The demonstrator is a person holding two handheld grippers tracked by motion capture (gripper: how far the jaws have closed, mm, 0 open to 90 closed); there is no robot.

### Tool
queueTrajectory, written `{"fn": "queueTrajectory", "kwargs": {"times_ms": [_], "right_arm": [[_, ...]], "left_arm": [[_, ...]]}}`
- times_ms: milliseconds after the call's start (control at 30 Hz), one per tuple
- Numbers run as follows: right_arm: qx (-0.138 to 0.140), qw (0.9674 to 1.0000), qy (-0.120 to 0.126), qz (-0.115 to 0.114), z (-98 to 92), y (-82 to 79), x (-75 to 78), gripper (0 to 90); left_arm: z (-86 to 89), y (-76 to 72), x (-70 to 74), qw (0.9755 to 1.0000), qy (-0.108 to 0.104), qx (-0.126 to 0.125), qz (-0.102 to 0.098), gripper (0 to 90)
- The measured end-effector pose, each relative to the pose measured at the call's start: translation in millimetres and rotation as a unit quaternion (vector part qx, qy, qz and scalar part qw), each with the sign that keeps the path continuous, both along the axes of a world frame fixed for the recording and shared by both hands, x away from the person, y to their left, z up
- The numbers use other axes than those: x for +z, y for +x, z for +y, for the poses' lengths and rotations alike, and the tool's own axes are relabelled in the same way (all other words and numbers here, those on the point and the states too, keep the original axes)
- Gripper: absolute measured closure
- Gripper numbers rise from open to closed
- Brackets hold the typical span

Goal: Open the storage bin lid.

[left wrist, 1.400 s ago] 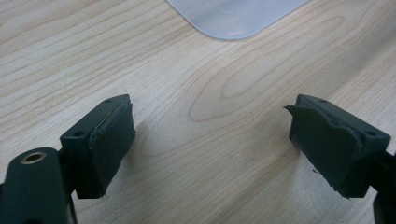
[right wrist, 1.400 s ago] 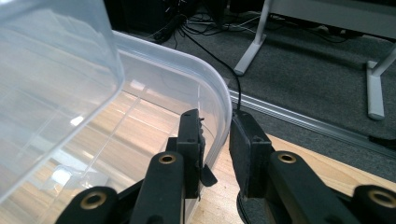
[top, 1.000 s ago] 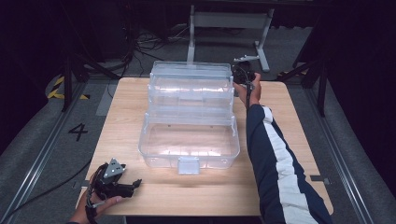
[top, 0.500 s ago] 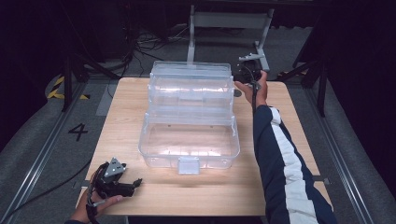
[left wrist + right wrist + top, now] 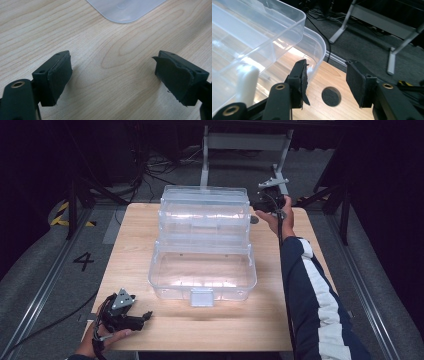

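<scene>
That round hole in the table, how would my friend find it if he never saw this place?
Start at the wooden table and find the big see-through plastic box in its middle. Go to the box's far right corner, where the right tongs hover open. The hole is just past that corner: a small dark circle cut into the pale wood, the only round spot there.

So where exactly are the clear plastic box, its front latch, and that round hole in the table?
clear plastic box (image 5: 202,270): high view, on its open front compartment.
front latch (image 5: 202,296): high view, middle of the grey tab.
round hole (image 5: 331,96): right gripper view, centre of the dark opening.
</scene>
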State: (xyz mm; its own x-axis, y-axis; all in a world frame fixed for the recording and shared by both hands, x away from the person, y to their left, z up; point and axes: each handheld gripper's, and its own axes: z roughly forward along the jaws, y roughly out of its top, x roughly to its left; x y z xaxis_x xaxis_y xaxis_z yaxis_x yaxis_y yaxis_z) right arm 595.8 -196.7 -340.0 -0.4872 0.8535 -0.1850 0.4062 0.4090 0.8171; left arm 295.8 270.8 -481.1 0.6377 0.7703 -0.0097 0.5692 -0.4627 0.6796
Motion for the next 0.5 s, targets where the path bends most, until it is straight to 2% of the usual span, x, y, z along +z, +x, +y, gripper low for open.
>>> {"fn": "queueTrajectory", "kwargs": {"times_ms": [67, 400, 500], "right_arm": [[0.009, 0.9999, 0.009, 0.004, -1.5, -3.9, 3.1, 52.1], [0.029, 0.9995, -0.012, 0.006, -9.7, -27.0, 4.3, 50.7], [0.036, 0.9993, -0.009, 0.007, -15.6, -35.8, 2.8, 50.2]], "left_arm": [[0.0, 0.0, 0.0, 1.0, 0.0, 0.0, 0.0, 14.5], [0.1, 0.0, -0.3, 1.0, 0.003, 0.0, -0.002, 14.6], [0.0, -0.7, -0.5, 1.0, 0.001, 0.001, -0.004, 14.8]]}}
